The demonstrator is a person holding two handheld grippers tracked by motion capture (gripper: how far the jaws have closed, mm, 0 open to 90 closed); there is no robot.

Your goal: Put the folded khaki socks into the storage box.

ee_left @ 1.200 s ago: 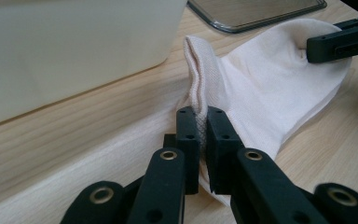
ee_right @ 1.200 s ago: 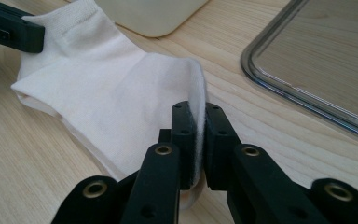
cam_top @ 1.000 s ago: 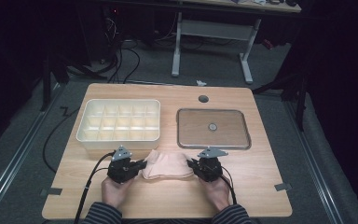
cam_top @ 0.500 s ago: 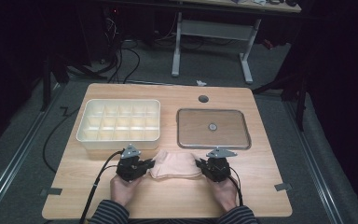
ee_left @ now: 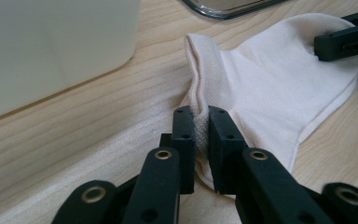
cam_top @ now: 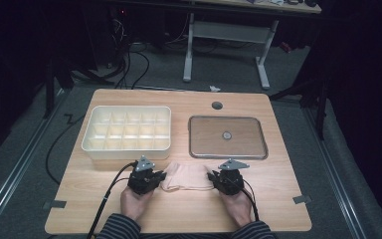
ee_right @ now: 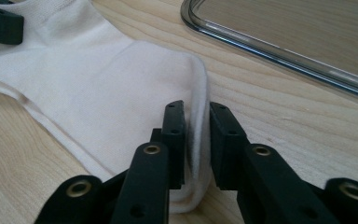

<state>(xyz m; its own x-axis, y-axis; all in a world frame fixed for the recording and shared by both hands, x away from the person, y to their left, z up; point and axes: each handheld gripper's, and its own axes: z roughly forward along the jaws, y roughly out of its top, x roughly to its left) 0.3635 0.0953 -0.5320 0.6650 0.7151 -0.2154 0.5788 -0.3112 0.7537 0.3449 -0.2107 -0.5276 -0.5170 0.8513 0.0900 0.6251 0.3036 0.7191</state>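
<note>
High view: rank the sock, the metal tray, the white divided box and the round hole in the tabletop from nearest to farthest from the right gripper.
Measured from the right gripper:
1. Sock, pinched in its jaws, just to its left.
2. Metal tray, directly behind it.
3. White divided box, back and to the left.
4. Round hole, beyond the tray near the far edge.

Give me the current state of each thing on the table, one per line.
Left hand-held gripper: shut on sock's ribbed cuff edge.
Right hand-held gripper: shut on sock's opposite end.
Sock: lying flat between both grippers.
Compartment box: empty, upright.
Metal tray: empty, flat.
</note>
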